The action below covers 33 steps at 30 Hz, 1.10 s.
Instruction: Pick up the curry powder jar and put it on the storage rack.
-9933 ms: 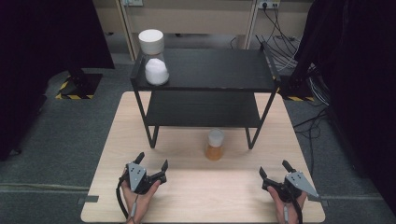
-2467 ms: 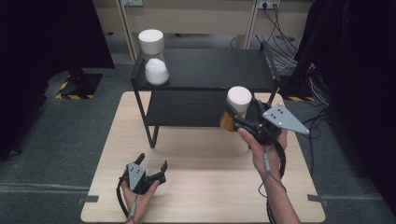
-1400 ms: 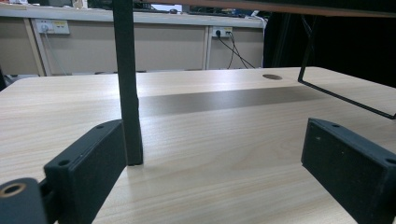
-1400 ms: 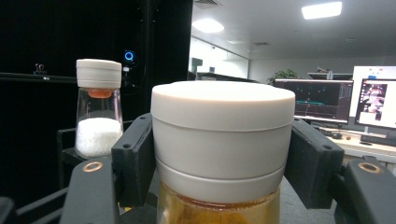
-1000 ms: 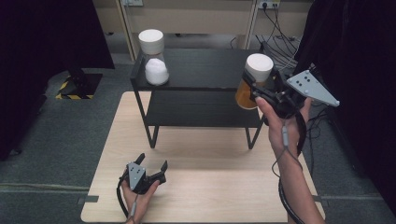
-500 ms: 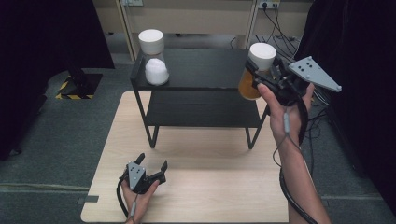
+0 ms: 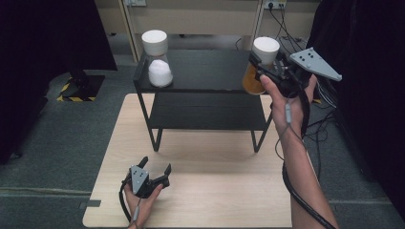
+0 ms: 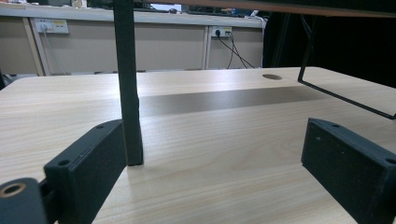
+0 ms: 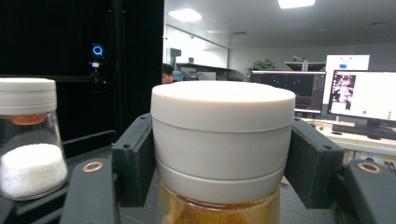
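A glass jar with orange contents [image 7: 253,79] and a white lid [image 9: 223,135] is held in the air by my right gripper [image 7: 265,67], whose jaws are shut on the lid from both sides. It hangs over the right end of the black shelf's top board [image 7: 205,70]. A second jar holding white powder [image 7: 157,64] [image 9: 31,154] stands on that top board at its left end. My left gripper [image 7: 155,171] rests low on the wooden table [image 7: 224,191] near its front left, jaws open with nothing between them. One shelf leg [image 8: 128,84] rises just beyond its left jaw.
The black two-level shelf stands at the back of the table, its lower board [image 7: 205,112] bare. A thin wire leg [image 8: 341,95] crosses the left gripper view at right. Cables [image 7: 322,95] lie on the floor at right. Monitors [image 9: 350,95] stand far behind the shelf.
My right gripper has carried the orange jar a little up and back toward the shelf's top right end. The left gripper has stayed still.
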Motion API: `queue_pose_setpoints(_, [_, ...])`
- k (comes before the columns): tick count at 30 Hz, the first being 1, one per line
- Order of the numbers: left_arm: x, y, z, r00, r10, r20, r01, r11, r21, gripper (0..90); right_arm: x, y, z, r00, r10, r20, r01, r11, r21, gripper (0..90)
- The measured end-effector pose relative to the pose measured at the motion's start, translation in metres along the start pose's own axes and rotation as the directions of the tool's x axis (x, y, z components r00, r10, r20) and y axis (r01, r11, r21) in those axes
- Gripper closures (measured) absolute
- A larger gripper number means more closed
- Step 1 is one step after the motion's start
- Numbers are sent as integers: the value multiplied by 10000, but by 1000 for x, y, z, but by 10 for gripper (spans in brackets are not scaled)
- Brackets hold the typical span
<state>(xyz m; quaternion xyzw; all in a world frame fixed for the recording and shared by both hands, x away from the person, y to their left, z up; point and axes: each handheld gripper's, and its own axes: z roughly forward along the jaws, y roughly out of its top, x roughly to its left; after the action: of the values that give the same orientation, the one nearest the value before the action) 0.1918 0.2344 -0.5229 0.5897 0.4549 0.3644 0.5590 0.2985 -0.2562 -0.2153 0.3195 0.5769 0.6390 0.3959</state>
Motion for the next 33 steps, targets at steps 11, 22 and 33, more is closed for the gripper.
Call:
queue_pose_setpoints(11, [0, 0, 0, 10000, -12, 14, 12, 10000, -15, 62, -5, 2, 15, 9997, 42, 225, -48, 9997, 227, 343])
queue_pose_setpoints(22, [0, 0, 1, 10000, 17, 27, -17, 10000, -3, 62, -4, -3, 23, 9995, -89, 301, 82, 9997, 229, 343])
queue_pose_setpoints(33, [0, 0, 1, 10000, 24, 28, -24, 10000, -2, 62, -7, -8, 23, 9993, 260, 253, -261, 9996, 55, 339])
